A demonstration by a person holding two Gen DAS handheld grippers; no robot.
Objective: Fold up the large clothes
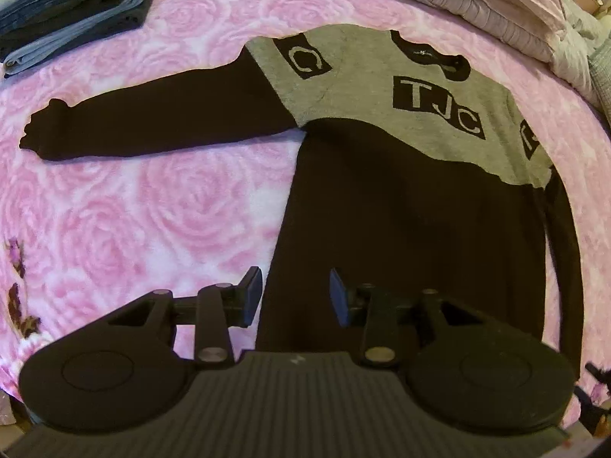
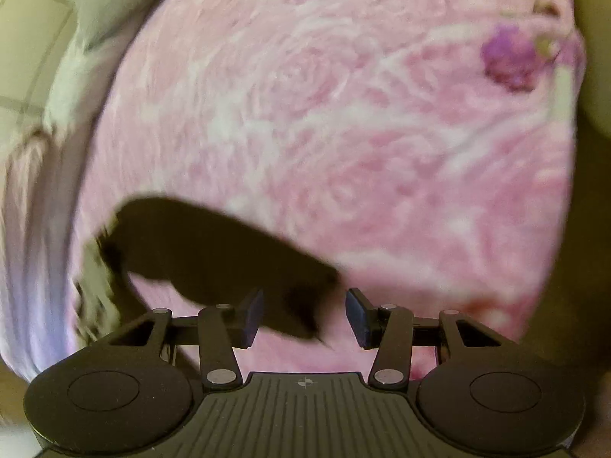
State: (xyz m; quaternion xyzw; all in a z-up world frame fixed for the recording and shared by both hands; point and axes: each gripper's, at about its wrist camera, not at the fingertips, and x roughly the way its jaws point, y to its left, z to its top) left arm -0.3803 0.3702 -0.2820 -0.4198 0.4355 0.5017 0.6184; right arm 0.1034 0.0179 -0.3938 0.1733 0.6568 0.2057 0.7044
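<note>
From the right wrist view everything smears with motion; the dark sleeve (image 2: 214,252) ends in a blurred cuff near the fingers (image 2: 252,315). In the left wrist view, the sweater (image 1: 401,206) hem hides behind the left gripper (image 1: 296,301), and the stack of folded clothes (image 1: 72,7) is cropped by the frame's edge.

sweater (image 1: 401,206): flat on the blanket (image 1: 133,210), collar at the far side, hem nearest the left gripper (image 1: 296,297)
one sleeve (image 1: 152,122): stretched out left of the body
other sleeve (image 1: 565,267): along the body's right edge
folded stack (image 1: 68,7): far left, on the blanket, well apart from the sweater
bedding (image 1: 496,4): piled behind the collar, far right
right gripper (image 2: 304,318): over the blanket, sleeve end (image 2: 214,252) just ahead and left; view blurred
</note>
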